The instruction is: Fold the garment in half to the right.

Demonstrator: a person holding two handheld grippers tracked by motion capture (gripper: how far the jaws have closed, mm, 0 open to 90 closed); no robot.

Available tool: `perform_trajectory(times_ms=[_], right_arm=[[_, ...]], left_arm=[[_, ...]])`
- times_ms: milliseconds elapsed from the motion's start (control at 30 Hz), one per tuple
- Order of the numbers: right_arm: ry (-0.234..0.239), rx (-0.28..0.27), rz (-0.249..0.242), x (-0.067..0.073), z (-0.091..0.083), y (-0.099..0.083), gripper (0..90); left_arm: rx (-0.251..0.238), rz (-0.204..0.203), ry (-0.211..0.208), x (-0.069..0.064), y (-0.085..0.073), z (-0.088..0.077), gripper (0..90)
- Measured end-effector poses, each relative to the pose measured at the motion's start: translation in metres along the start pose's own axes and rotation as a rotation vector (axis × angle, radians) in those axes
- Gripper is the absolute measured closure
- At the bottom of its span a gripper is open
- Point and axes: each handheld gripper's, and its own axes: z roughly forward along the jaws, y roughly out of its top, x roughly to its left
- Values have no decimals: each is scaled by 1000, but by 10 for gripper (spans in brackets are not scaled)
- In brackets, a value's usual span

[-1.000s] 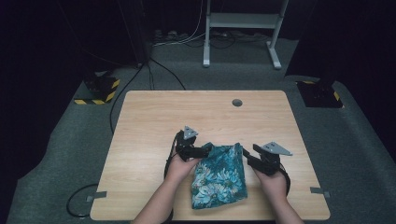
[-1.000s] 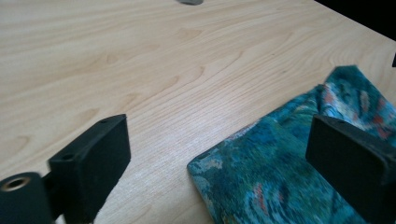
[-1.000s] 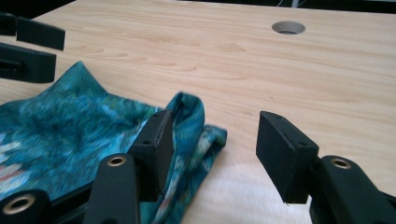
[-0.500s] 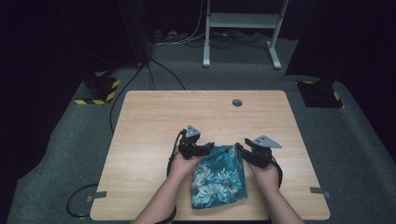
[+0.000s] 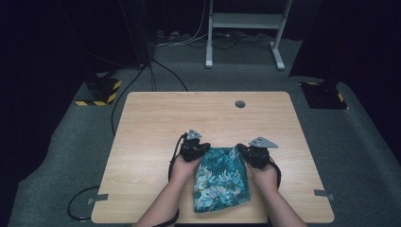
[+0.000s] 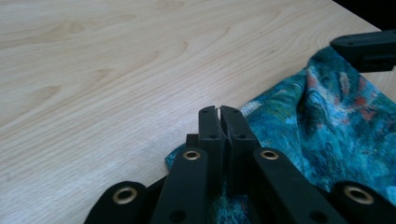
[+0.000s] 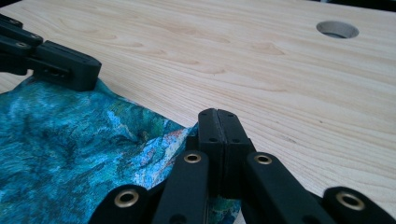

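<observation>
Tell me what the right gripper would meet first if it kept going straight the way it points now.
Probably nothing soon. The right gripper, shut on the far corner of the teal cloth, points across bare table. The round hole lies right of that line, though depth is hard to judge.

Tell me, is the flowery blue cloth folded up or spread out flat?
Folded: the cloth lies as a compact rectangle on the table.

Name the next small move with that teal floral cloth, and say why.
Probably lift both far corners together. The left gripper and right gripper have just closed on the far corners of the cloth, which lies flat on the table.
</observation>
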Motion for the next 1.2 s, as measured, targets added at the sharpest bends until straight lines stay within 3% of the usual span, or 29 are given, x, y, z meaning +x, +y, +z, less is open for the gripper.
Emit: perform_trajectory(times_ms=[133, 300, 400, 567, 667, 767, 833, 867, 933, 1100, 1200], right_arm=[[32, -15, 50, -4, -6, -2, 897], [-36, 3, 109, -22, -11, -12, 886], [-38, -8, 136, -28, -16, -13, 835], [6, -58, 143, -22, -18, -3, 710], [26, -58, 148, -17, -13, 2, 672], [32, -16, 144, -15, -2, 0, 675], [50, 5, 152, -15, 3, -3, 755], [49, 15, 142, -13, 4, -4, 846], [47, 20, 117, -11, 4, -5, 884], [35, 22, 96, -10, 1, -4, 886], [25, 27, 84, -9, 0, -4, 883]], left_arm=[[-28, -44, 1, 7, -5, -4, 881], [-49, -81, 1, 11, -11, -6, 878], [-58, -80, 1, 11, -11, -7, 873], [-77, -74, 6, 9, -11, -6, 842], [-85, -71, 9, 8, -12, -6, 828], [-95, -75, 4, 9, -12, -7, 829], [-98, -67, 3, 9, -13, -7, 853], [-97, -66, 2, 10, -13, -7, 866], [-98, -80, 1, 13, -14, -7, 876], [-118, -102, -1, 18, -13, -8, 867], [-170, -168, 22, 26, -11, -17, 805]])
